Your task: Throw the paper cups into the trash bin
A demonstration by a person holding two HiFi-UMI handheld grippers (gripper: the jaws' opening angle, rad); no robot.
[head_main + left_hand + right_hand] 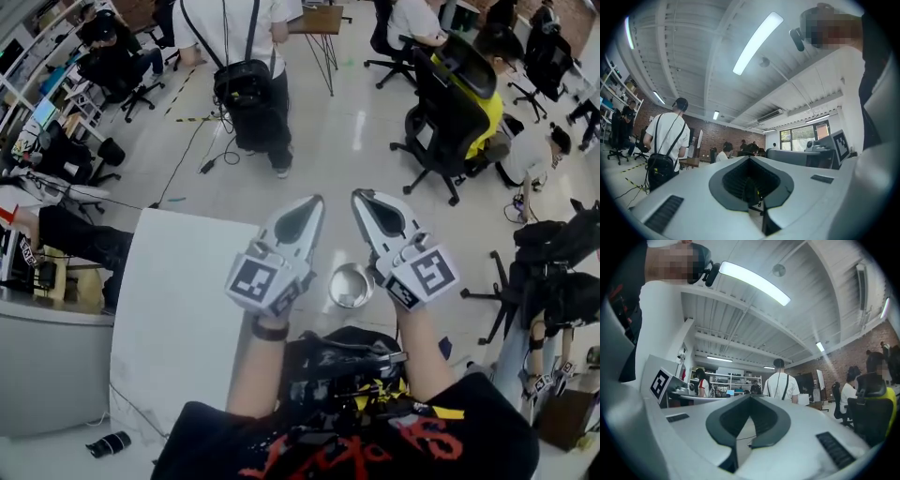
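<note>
Metal bin: round and shiny, upright, its open mouth facing up.
Left gripper: just left of the bin and above it, jaws pressed together, holding nothing.
Right gripper: just right of the bin, jaws together, holding nothing.
Around: white table left of the bin. A standing person with a black bag and office chairs are well beyond it.
Writing: black-and-white square markers on the gripper cubes. The red lettering on the shirt is unreadable.

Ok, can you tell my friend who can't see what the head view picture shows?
The left gripper and the right gripper, both white, shut and empty, point forward side by side, with a round shiny metal container showing between them. A white table stands at left; people fill the office beyond.
</note>
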